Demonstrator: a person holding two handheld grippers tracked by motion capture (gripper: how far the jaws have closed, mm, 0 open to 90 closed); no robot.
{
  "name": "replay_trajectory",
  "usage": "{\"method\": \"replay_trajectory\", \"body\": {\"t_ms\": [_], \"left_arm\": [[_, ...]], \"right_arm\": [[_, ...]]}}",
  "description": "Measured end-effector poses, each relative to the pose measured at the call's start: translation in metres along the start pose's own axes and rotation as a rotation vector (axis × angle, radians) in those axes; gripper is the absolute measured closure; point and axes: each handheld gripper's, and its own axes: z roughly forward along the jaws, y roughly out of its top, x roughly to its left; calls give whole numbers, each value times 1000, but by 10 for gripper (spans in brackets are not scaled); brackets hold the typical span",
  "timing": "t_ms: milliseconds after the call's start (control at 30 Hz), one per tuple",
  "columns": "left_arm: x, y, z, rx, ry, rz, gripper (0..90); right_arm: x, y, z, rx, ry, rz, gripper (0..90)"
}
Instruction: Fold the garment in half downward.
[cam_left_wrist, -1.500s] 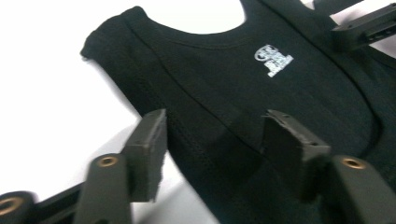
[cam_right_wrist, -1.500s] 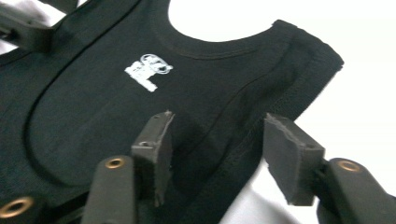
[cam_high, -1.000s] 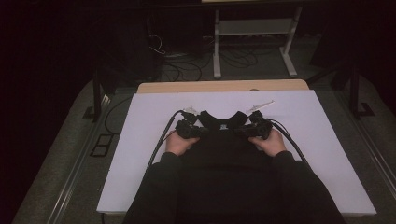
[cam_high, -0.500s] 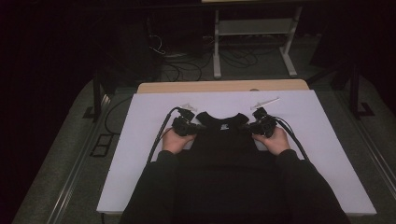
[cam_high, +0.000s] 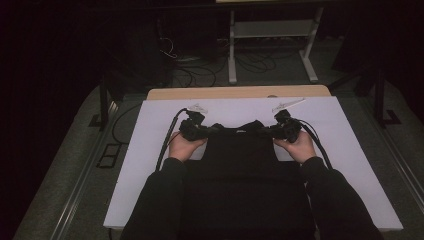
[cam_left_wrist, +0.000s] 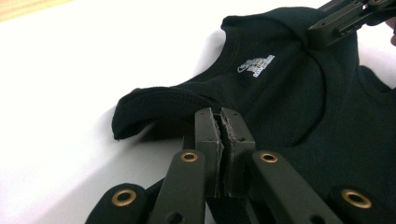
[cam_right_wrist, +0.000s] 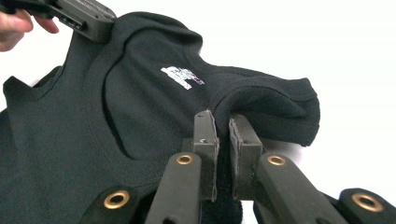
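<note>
Black vest (cam_high: 245, 165) pinched at both shoulder straps.
Left gripper (cam_left_wrist: 220, 122) and right gripper (cam_right_wrist: 223, 125) are clamped on fabric either side of its neckline, above white table (cam_high: 350, 135).

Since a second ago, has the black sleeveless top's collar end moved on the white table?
Yes. The black sleeveless top, pinched at its shoulders by the left gripper and right gripper, now sits closer to the tan wooden strip at the white table's far edge.

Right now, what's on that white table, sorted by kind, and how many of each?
Black top: 1
Grippers: 2, left gripper and right gripper, each shut on a shoulder strap of the top
Hands: 2, left hand, right hand
Total: 5
</note>
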Motion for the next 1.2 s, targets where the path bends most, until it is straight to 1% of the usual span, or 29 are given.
{"method": "replay_trajectory", "body": {"t_ms": [67,133,233,300,433,533,633,733,833,900,967,1000,1200], "left_arm": [[0,1,-2,-1,0,2,855],[-1,3,-8,2,0,4,855],[-1,6,-13,1,-15,-3,855],[-2,7,-17,-2,-22,-8,854],[-6,8,-23,11,-18,2,854],[-10,8,-27,22,-15,18,854],[-13,10,-30,25,-16,32,853],[-16,10,-32,25,-16,34,854],[-19,10,-34,26,-21,43,852],[-22,9,-34,22,-20,29,852],[-23,8,-35,22,-20,29,853],[-25,7,-36,25,-21,29,853],[-31,6,-42,30,-29,45,853]], "right_arm": [[1,1,-2,-3,0,-3,817],[2,5,-7,-9,0,-8,817],[5,8,-12,-16,2,-11,817],[7,9,-15,-15,2,-23,817],[12,10,-21,-24,10,-29,817],[15,11,-25,-25,8,-37,817],[19,12,-29,-27,10,-47,817],[23,12,-34,-29,11,-58,817],[28,12,-39,-34,11,-66,817],[30,12,-42,-36,11,-73,817],[32,10,-44,-48,17,-66,816],[33,9,-44,-53,18,-65,817],[35,1,-47,-58,36,-55,816]]}}
